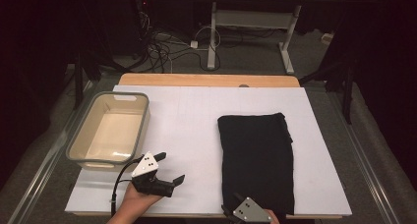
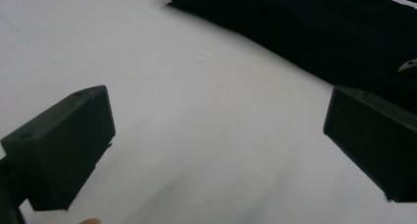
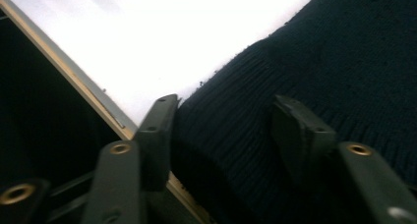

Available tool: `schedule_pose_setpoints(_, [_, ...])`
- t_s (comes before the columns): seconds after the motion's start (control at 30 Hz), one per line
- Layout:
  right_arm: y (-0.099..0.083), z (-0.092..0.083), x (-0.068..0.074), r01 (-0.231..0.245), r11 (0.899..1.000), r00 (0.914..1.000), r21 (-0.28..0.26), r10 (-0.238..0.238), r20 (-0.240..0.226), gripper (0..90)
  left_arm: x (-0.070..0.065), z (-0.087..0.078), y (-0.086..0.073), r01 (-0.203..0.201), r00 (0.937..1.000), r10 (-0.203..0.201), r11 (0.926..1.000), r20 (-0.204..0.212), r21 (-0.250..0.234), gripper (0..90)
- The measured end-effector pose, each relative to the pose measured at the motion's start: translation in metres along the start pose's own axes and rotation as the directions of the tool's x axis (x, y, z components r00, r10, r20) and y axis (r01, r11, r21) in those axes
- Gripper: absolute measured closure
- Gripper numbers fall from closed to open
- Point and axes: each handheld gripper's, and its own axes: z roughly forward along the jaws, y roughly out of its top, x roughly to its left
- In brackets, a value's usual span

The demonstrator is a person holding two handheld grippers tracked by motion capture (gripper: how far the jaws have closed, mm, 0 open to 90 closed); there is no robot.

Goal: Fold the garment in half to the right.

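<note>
- I am working at a bench (image 1: 196, 116) covered by a white sheet, with a folded black knit garment (image 1: 256, 160) lying flat on its right half, reaching from mid-bench down to the near edge.
- I am holding my right tool (image 1: 236, 204) at the near edge of the bench, over the near left corner of the garment, with its grey three-cornered plate facing up in the high view.
- In the right gripper view, the right tool's (image 3: 228, 118) jaws are standing partly spread, neither wide nor pressed together, and the ribbed corner of the garment (image 3: 314, 62) is lying between them.
- One jaw is sitting just at the garment's left edge, where the knit is meeting the white sheet; the other is resting over the knit farther in. I cannot tell whether the pads are already pressing the fabric, so I am not calling it pinched.
- The bench's wooden edge is running diagonally just beside the right tool in that view, with dark floor beyond it.
- I am holding my left tool (image 1: 169, 170) above the white sheet near the front left of the bench, well apart from the garment, jaws spread wide with nothing between them.
- In the left gripper view, the left tool (image 2: 219, 135) is pointing across bare sheet toward the garment's (image 2: 305, 32) long side.
- A grey-rimmed beige tub (image 1: 81, 135) is standing at the bench's left side, just beyond my left tool.
</note>
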Motion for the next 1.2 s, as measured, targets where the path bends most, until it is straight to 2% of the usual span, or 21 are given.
schedule_pose_setpoints(0.1, [-0.002,0.0,-0.002,0.018,1.0,0.9995,-0.008,-0.018,0.024,62.1,0.0,0.0,0.0,0.003,1.0,-0.003,1.0,-0.002,-0.001,0.0])
schedule_pose_setpoints(0.2, [-0.002,-0.001,-0.007,0.01,1.0,0.9999,-0.013,-0.01,0.006,66.0,0.001,0.0,0.0,0.01,0.9999,-0.01,0.9999,-0.003,-0.005,0.0])
schedule_pose_setpoints(0.33, [-0.002,-0.002,-0.012,-0.017,1.0,0.9995,-0.015,0.017,-0.027,66.7,0.001,0.0,0.001,0.028,0.9995,-0.028,0.9996,-0.013,-0.004,0.0])
schedule_pose_setpoints(0.37, [-0.002,-0.002,-0.014,-0.013,1.0,0.9991,-0.017,0.013,-0.039,66.8,0.0,0.0,0.005,0.036,0.9989,-0.036,0.9993,-0.031,0.002,0.0])
schedule_pose_setpoints(0.47, [-0.003,-0.002,-0.015,-0.023,1.0,0.9989,-0.019,0.022,-0.041,66.9,-0.003,0.001,0.019,0.061,0.9981,-0.061,0.9979,-0.011,-0.02,0.0])
schedule_pose_setpoints(0.53, [-0.003,-0.002,-0.015,-0.024,0.999,0.9987,-0.021,0.023,-0.045,66.8,-0.006,0.006,0.028,0.048,0.9987,-0.049,0.9984,-0.015,-0.03,0.0])
schedule_pose_setpoints(0.63, [-0.003,-0.002,-0.016,-0.04,0.999,0.9977,-0.022,0.039,-0.056,66.8,-0.009,0.02,0.04,0.042,0.9991,-0.042,0.9989,-0.002,-0.019,0.0])
schedule_pose_setpoints(0.67, [-0.003,-0.002,-0.016,-0.04,0.999,0.9977,-0.022,0.039,-0.056,66.8,-0.009,0.02,0.04,0.042,0.9991,-0.042,0.9989,-0.002,-0.019,0.0])
schedule_pose_setpoints(0.7, [-0.004,-0.002,-0.017,-0.039,0.999,0.9975,-0.025,0.038,-0.059,66.8,-0.012,0.031,0.045,0.035,0.9994,-0.035,0.9994,0.005,-0.004,0.0])
schedule_pose_setpoints(0.77, [-0.004,-0.002,-0.017,-0.042,0.999,0.9972,-0.026,0.04,-0.063,66.8,-0.014,0.042,0.05,0.043,0.9989,-0.043,0.9991,0.02,0.005,0.0])
schedule_pose_setpoints(0.83, [-0.004,-0.002,-0.018,-0.039,0.999,0.9971,-0.029,0.037,-0.066,66.7,-0.016,0.053,0.054,0.041,0.9989,-0.041,0.999,0.021,0.016,0.0])
schedule_pose_setpoints(0.87, [-0.004,-0.002,-0.018,-0.039,0.999,0.9971,-0.029,0.037,-0.066,66.7,-0.016,0.053,0.054,0.041,0.9989,-0.041,0.999,0.021,0.016,0.0])
schedule_pose_setpoints(0.9, [-0.004,-0.002,-0.017,-0.04,0.999,0.9971,-0.028,0.038,-0.066,66.7,-0.016,0.063,0.059,0.043,0.9988,-0.044,0.9987,0.022,0.025,0.0])
schedule_pose_setpoints(1.2, [-0.005,-0.002,-0.018,-0.046,0.999,0.9965,-0.029,0.044,-0.071,66.6,-0.013,0.103,0.081,0.058,0.9981,-0.059,0.9962,0.015,0.065,0.0])
